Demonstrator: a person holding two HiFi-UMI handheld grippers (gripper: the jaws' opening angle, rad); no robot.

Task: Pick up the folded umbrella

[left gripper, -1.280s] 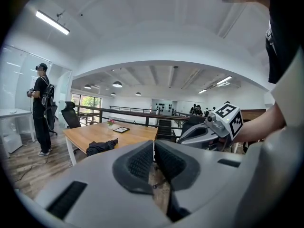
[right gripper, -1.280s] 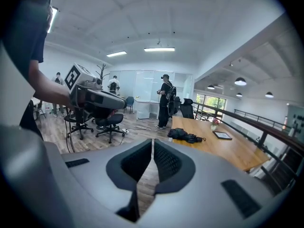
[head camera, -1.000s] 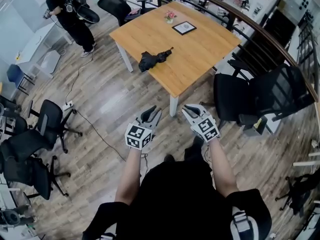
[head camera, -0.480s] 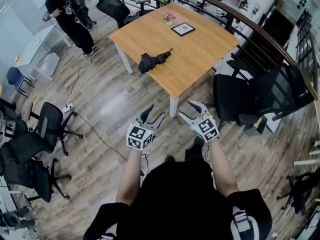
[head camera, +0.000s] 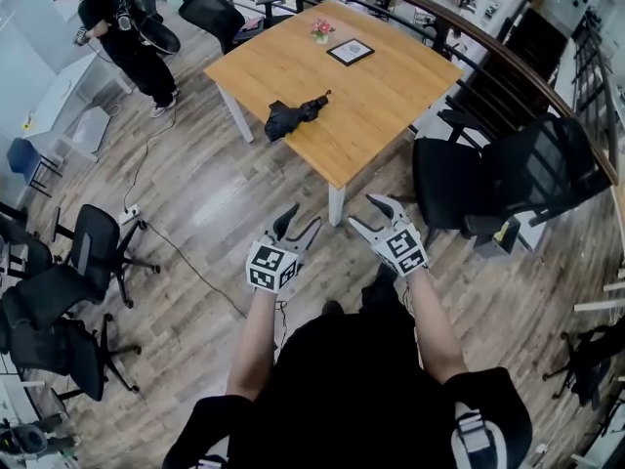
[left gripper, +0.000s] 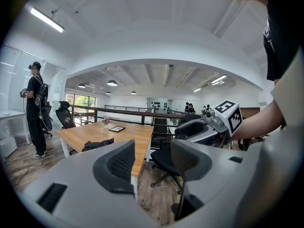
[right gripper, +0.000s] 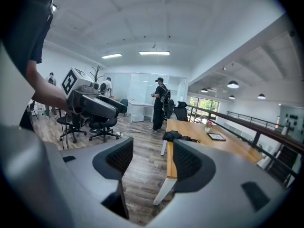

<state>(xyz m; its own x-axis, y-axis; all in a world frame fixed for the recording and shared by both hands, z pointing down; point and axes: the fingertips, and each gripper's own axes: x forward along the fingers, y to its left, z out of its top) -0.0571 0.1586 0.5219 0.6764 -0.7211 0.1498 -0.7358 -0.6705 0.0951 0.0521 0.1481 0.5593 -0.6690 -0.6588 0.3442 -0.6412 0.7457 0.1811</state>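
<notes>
One folded umbrella point(head camera: 293, 115) lies well beyond the opening, empty right claw point(head camera: 365, 212).

Open wood floor point(head camera: 215, 193) leads up to the bench's point(head camera: 381, 106) left side, where the folded umbrella point(head camera: 290, 115) lies near the edge. 1 black office chair point(head camera: 459, 179) stands just beside the bench's right side, blocking that approach.

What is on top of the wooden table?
On the table: a folded black umbrella near its edge, a framed picture and a small pot of pink flowers farther back. Whatever lies beneath the umbrella is covered.
</notes>
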